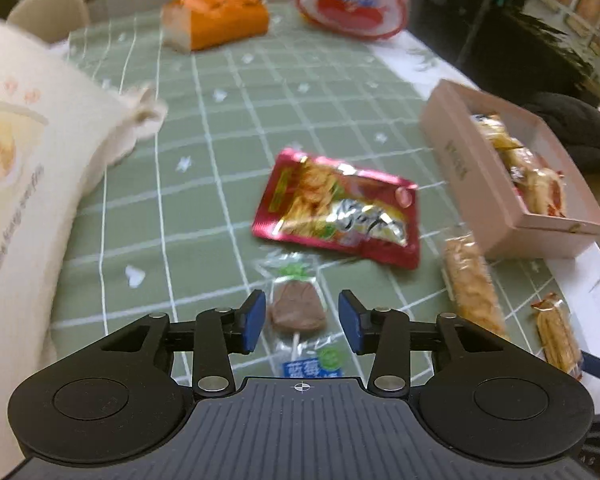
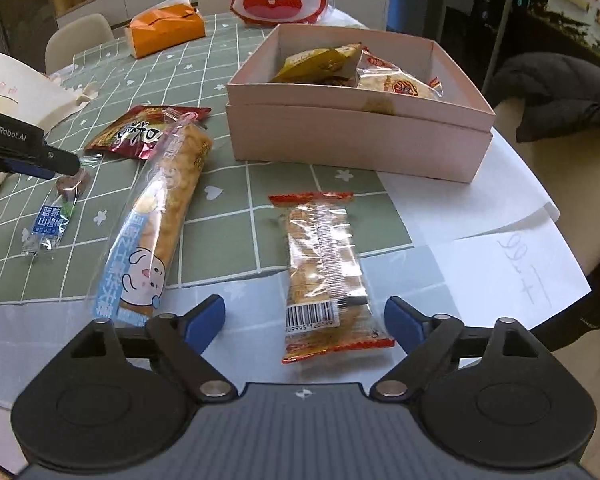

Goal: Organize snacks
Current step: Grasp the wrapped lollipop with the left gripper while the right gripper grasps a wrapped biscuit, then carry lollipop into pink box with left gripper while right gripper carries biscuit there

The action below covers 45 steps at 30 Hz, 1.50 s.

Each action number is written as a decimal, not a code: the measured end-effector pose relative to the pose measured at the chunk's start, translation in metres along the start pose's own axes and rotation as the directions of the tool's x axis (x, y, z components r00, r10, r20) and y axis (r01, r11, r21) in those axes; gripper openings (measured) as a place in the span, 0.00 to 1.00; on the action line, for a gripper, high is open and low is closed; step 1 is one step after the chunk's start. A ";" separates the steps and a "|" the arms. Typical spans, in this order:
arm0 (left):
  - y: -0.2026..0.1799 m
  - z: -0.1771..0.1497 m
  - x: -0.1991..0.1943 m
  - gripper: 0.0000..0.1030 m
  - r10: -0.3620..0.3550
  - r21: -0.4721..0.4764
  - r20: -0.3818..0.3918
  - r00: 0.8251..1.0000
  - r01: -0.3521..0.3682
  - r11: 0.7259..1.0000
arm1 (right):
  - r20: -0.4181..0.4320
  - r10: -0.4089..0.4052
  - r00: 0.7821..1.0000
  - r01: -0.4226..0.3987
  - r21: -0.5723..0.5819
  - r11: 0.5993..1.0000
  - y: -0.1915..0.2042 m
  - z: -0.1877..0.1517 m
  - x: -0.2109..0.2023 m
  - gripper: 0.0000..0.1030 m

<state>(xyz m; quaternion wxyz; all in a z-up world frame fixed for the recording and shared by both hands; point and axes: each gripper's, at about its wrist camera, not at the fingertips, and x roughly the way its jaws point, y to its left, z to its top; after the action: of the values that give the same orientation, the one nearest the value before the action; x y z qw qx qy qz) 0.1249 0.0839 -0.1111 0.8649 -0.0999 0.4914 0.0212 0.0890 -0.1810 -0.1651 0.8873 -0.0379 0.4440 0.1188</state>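
green checked tablecloth (image 2: 228,216), pink box (image 2: 352,144) as your landmark. your left gripper (image 1: 302,320) gapes around the lollipop (image 1: 298,310), well left of it; right gripper (image 2: 304,320) spread wide around the cracker pack (image 2: 324,264), just in front.

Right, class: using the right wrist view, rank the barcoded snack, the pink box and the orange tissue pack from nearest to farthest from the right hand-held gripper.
1. Barcoded snack, between its open jaws.
2. Pink box, ahead, slightly right.
3. Orange tissue pack, far back left.
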 end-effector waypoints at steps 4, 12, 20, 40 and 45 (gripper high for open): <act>-0.001 0.001 0.012 0.44 -0.003 -0.006 -0.026 1.000 0.003 1.000 | 0.003 0.003 1.000 -0.003 -0.001 1.000 0.001 0.000 0.002 0.92; -0.005 0.001 0.016 0.42 0.001 0.038 -0.024 1.000 0.000 0.999 | 0.022 0.004 1.000 -0.004 -0.001 1.000 0.004 -0.004 0.005 1.00; -0.020 -0.024 -0.002 0.39 -0.075 0.097 -0.145 0.987 0.090 0.991 | -0.003 0.055 0.998 -0.055 -0.012 0.998 -0.005 0.009 0.002 0.90; -0.110 0.000 -0.107 0.39 -0.285 0.329 0.033 0.958 0.259 0.908 | 0.154 0.090 0.984 -0.085 -0.039 0.996 -0.043 0.054 -0.064 0.34; -0.127 0.076 -0.144 0.39 -0.415 0.319 0.231 0.880 0.335 0.887 | 0.432 0.043 0.901 -0.026 -0.045 0.999 -0.062 0.125 -0.153 0.34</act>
<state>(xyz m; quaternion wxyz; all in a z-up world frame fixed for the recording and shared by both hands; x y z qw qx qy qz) 0.1322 -0.0165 0.0688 0.9206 -0.0709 0.3273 -0.2007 0.1130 -0.2463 0.0301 0.9606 -0.0196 0.2343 0.1485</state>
